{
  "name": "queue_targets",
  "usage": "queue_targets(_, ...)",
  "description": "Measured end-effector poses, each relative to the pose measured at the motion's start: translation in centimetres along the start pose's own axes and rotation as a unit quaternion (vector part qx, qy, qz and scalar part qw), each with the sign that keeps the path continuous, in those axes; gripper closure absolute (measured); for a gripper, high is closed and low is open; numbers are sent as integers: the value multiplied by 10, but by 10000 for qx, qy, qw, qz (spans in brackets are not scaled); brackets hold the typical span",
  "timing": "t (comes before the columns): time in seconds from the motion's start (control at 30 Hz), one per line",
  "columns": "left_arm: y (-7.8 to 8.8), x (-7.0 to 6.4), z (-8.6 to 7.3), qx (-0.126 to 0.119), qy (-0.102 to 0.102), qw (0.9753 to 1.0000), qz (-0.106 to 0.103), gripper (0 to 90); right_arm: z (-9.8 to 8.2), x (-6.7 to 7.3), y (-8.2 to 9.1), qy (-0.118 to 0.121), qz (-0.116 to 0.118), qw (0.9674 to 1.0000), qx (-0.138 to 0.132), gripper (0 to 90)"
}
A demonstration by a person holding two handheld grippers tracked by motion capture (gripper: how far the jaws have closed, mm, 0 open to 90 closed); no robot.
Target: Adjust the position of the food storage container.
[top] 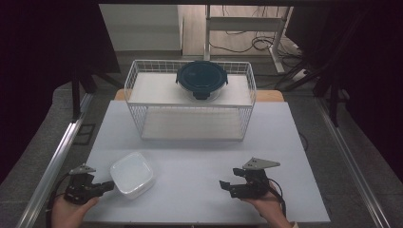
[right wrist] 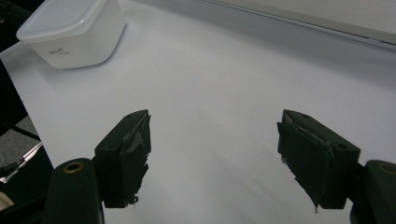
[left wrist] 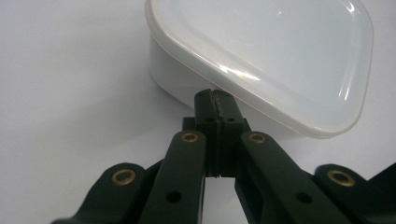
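A white square container (top: 132,173) with a translucent lid sits on the white table (top: 199,156) near its front left. My left gripper (top: 110,186) is at the container's left side, jaws shut with nothing seen between them. In the left gripper view its tips (left wrist: 215,95) rest right at the container (left wrist: 261,60), just under the lid's rim. My right gripper (top: 229,176) hovers low over bare table at the front right, jaws wide open and holding nothing. In the right gripper view, the container (right wrist: 72,30) lies far off at the upper left of that gripper (right wrist: 215,154).
A white wire two-level rack (top: 138,83) stands at the back of the table. On its upper shelf is a round glass container with a dark blue clip lid (top: 202,78). Metal rails run along both sides of the table.
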State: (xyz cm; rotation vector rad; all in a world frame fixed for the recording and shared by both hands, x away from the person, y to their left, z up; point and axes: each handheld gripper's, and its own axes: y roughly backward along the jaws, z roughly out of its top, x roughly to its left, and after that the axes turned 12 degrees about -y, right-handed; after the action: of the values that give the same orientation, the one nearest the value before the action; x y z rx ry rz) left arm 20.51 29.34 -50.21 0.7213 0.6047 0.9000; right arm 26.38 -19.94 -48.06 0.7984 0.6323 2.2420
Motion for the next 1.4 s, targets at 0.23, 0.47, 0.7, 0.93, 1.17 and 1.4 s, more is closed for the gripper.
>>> queue_targets(0.23, -11, -6, 16, 18, -105, 9999, -77, 900, 0, 0, 1, -3, -20, 10000, -25, 254)
queue_targets(0.47, -21, -8, 27, 50, -152, 9997, -202, 900, 0, -1, 1, -5, -20, 10000, -38, 254)
queue_targets(0.7, -31, -12, 37, 88, -252, 9992, -282, 900, 0, -1, 2, 9, -32, 10000, -51, 254)
queue_targets(0.93, -41, -16, 50, 93, -356, 9987, -357, 900, 0, -1, 2, 16, -37, 10000, -46, 253)
queue_targets(1.17, -49, -10, 60, 103, -331, 9989, -321, 900, 0, -2, 2, 17, -42, 10000, -51, 254)
queue_targets(1.4, -56, 4, 73, 98, -257, 9995, -135, 900, 0, -2, 1, 9, -67, 10000, -27, 254)
